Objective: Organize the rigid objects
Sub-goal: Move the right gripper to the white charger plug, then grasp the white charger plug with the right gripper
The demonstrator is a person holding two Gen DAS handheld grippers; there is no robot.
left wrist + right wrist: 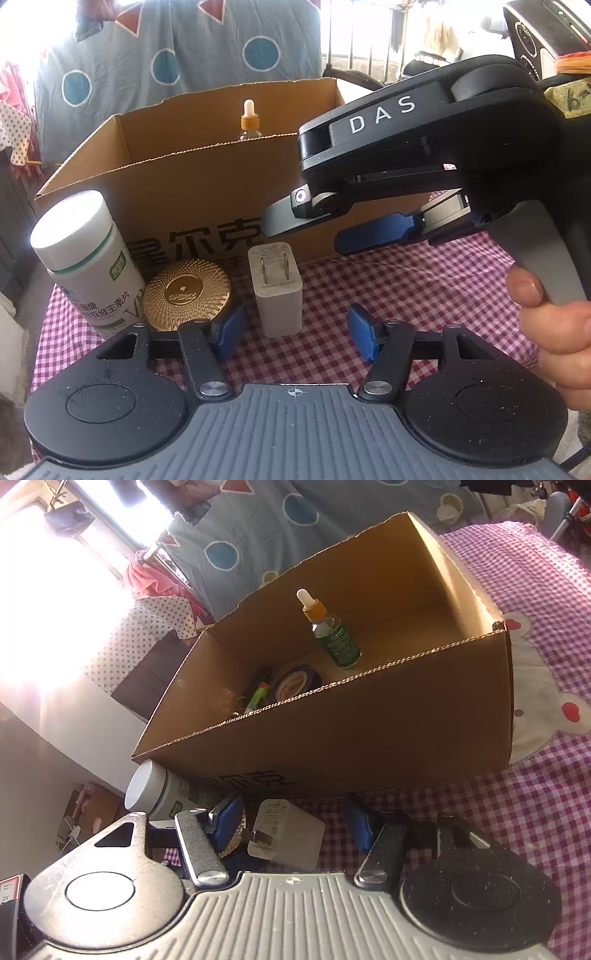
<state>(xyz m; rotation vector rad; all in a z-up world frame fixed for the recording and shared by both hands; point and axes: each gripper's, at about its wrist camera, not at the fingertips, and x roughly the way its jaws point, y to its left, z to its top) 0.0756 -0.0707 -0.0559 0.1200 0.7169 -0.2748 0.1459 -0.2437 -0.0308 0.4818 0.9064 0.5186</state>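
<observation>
Here the cardboard box (192, 192) fills mid-frame, a dropper bottle (334, 635) upright inside. Before it, lower left, stand a white pill bottle (85, 254), gold compact (186, 293) and white charger (277, 291). The charger stands upright, prongs up, just ahead between the left gripper (295, 330) fingers, apart and empty; right gripper (291, 827), also apart, straddles it too.

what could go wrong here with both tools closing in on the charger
1. Both tools aim at the same white charger: the left tool and the right tool could collide.
2. The charger stands upright on soft checked cloth, so a nudge from one pad may tip it.
3. The gold compact and white vitamin bottle sit close beside it; the left tool's pad could knock them.
</observation>
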